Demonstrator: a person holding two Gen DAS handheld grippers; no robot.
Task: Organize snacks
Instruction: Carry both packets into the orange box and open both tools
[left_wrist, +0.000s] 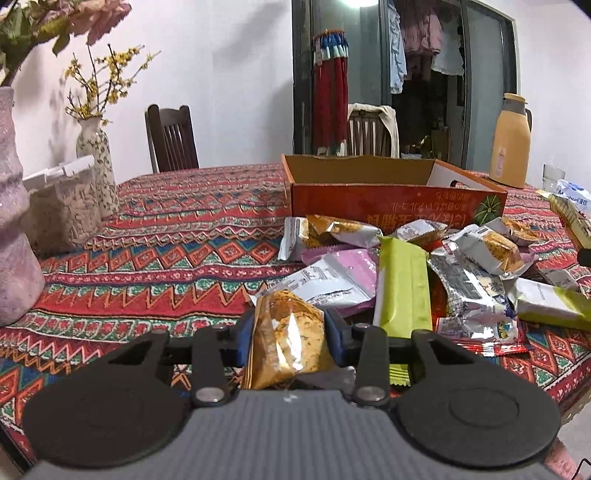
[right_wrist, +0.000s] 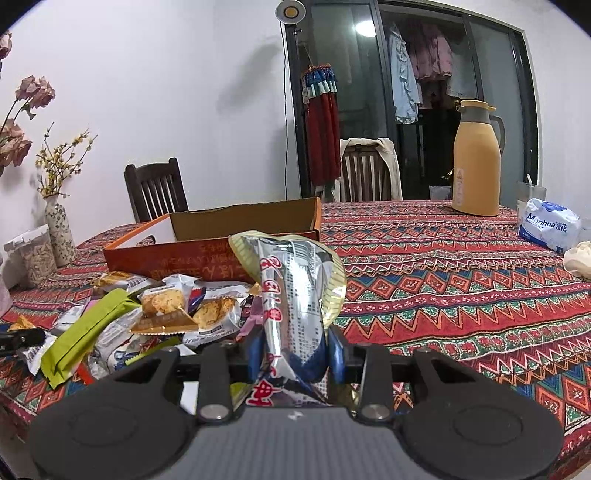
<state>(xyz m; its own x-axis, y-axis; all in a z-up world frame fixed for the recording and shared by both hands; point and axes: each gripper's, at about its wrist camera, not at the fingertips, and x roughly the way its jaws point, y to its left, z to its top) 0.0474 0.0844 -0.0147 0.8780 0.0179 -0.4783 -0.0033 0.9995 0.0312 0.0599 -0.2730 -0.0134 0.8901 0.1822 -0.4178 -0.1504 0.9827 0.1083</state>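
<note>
My left gripper (left_wrist: 290, 334) is shut on an orange snack packet (left_wrist: 286, 339) with a clear window; its blue pads press both sides, near the table's front edge. My right gripper (right_wrist: 295, 350) is shut on a silver snack packet (right_wrist: 293, 295) with red lettering, which stands upright between the pads. A pile of loose snack packets (left_wrist: 424, 266) lies on the patterned tablecloth, with a long green packet (left_wrist: 402, 286) in it. The same pile (right_wrist: 166, 314) is left of the right gripper. Behind it stands an open orange cardboard box (left_wrist: 388, 199), the box (right_wrist: 207, 251) also showing in the right wrist view.
Vases with flowers (left_wrist: 92, 162) and a lidded jar (left_wrist: 62, 206) stand at the table's left. A tan thermos jug (right_wrist: 476, 158) and a white tissue pack (right_wrist: 548, 223) are at the right. Two wooden chairs (right_wrist: 155, 188) stand behind the table.
</note>
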